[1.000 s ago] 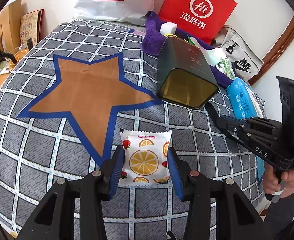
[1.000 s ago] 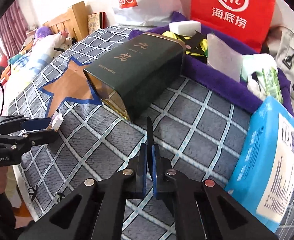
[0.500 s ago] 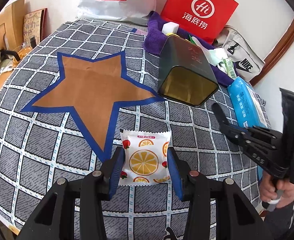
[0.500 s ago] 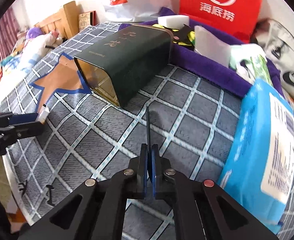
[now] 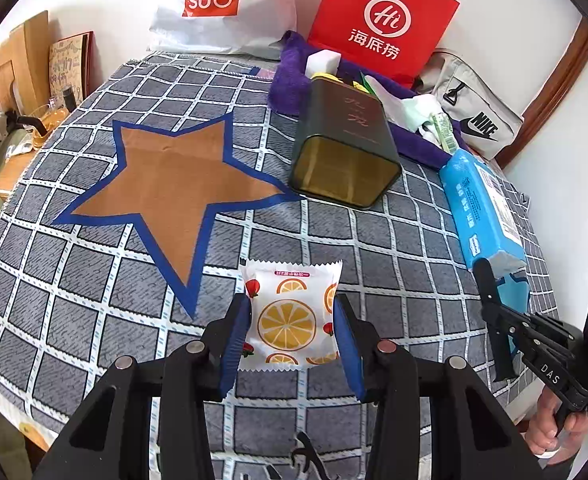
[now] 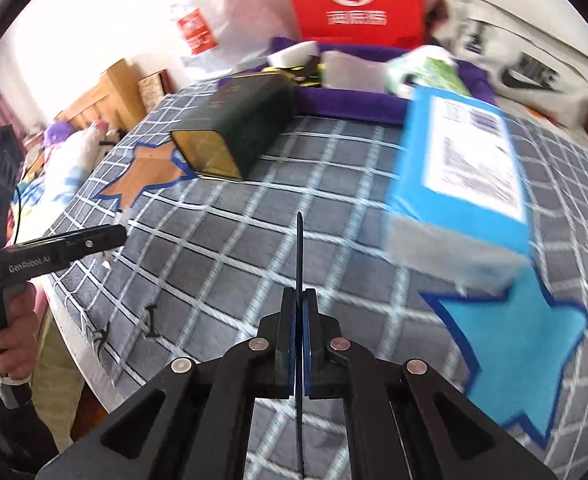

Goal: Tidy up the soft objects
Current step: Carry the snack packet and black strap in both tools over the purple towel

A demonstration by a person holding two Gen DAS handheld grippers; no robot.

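Observation:
My left gripper (image 5: 292,334) is shut on a white snack packet (image 5: 290,316) printed with orange slices and holds it above the checked cloth (image 5: 94,320). A dark green tin box (image 5: 343,148) lies on its side with its open mouth toward me, beside the brown star patch (image 5: 166,184). My right gripper (image 6: 299,256) is shut and empty, low over the cloth; it also shows at the right edge of the left wrist view (image 5: 489,300). A blue tissue pack (image 6: 465,176) lies just right of it, above a light blue star patch (image 6: 521,348).
A purple towel (image 5: 294,80) with small items, a red paper bag (image 5: 381,20), a white Miniso bag (image 5: 214,0) and a grey Nike bag (image 5: 473,120) line the far edge. The left hand and gripper (image 6: 54,248) show at the table's near-left edge.
My right gripper has swung right and back toward the near edge, so the blue tissue pack and blue star now fill its view. My left gripper still holds the packet, slightly drawn back.

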